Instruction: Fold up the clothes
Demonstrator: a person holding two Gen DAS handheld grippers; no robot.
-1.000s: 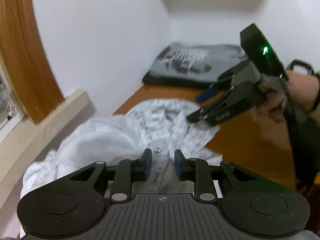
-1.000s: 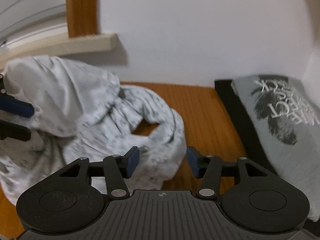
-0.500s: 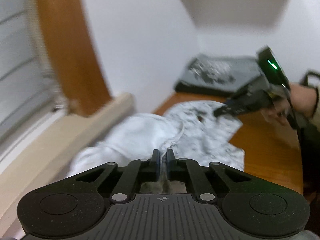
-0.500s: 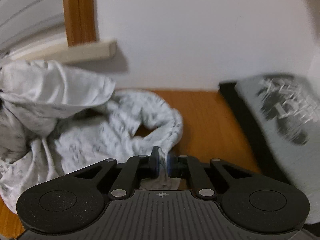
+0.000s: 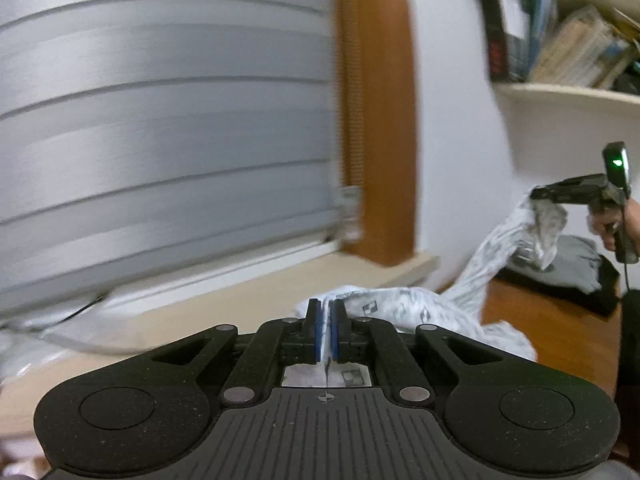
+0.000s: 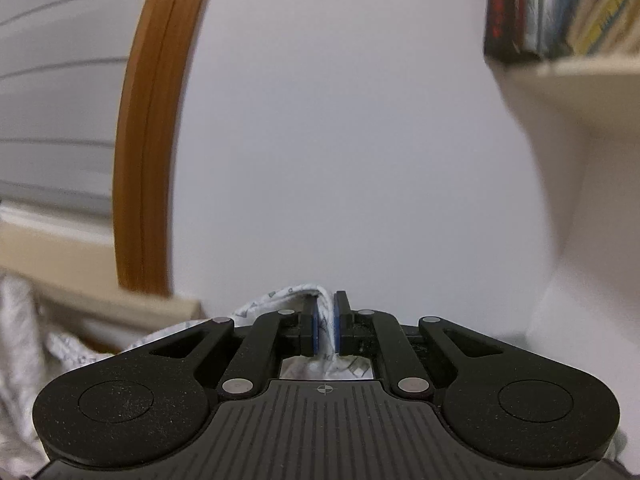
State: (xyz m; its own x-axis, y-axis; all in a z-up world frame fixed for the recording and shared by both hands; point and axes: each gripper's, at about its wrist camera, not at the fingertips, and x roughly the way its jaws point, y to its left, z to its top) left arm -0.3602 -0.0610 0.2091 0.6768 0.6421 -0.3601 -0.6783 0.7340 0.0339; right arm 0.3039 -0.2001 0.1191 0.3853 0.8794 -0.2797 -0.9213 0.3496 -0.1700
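Left wrist view: both jaws clamp the white patterned shirt [image 5: 404,312], rest hidden below left gripper [image 5: 326,330] & right gripper [image 6: 327,330].

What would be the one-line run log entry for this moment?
stage: lifting | left gripper: shut on white patterned garment | right gripper: shut on same garment | folded: not yet

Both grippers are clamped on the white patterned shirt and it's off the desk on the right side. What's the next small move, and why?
Probably draw the two grippers a little further apart. The left gripper and right gripper each pinch the white patterned shirt, yet the cloth between them sags in bunched folds onto the wooden desk. Spreading it taut should flatten it for folding, clear of the folded grey shirt behind.
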